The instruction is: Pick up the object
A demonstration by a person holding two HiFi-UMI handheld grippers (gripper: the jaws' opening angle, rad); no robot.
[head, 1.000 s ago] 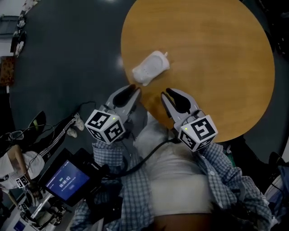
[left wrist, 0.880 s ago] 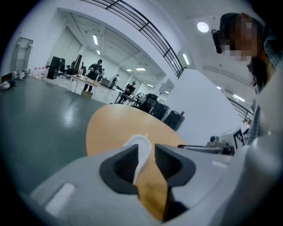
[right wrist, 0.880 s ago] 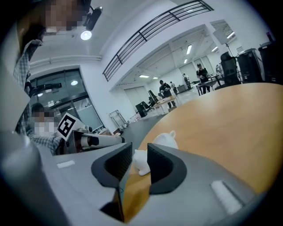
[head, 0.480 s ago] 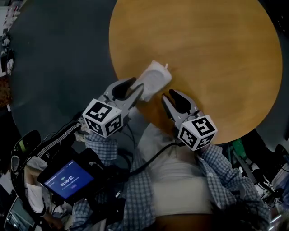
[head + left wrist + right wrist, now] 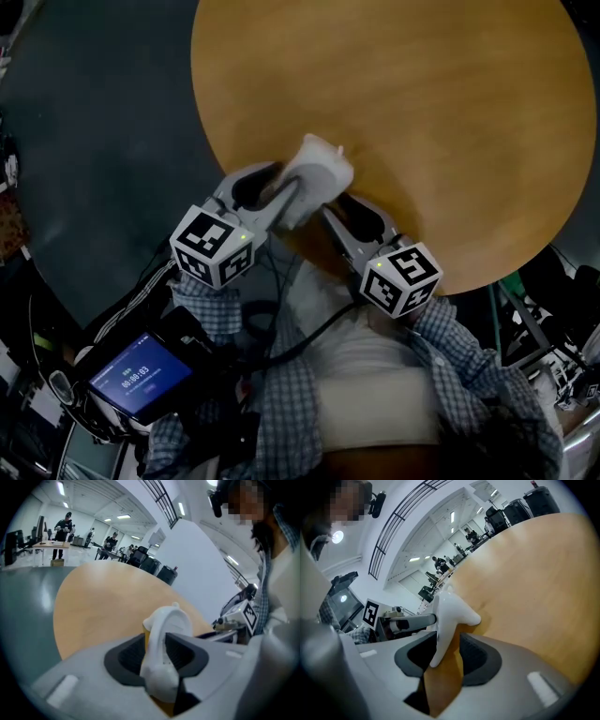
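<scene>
White object [image 5: 317,169] at the wooden table [image 5: 431,112] edge: left gripper [image 5: 285,184] clamps it, right gripper [image 5: 339,210] gapes.

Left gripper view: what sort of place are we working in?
Probably a large open lab or workshop hall: long ceiling strip lights, people standing at desks across a grey floor, and a round wooden table in front.
</scene>
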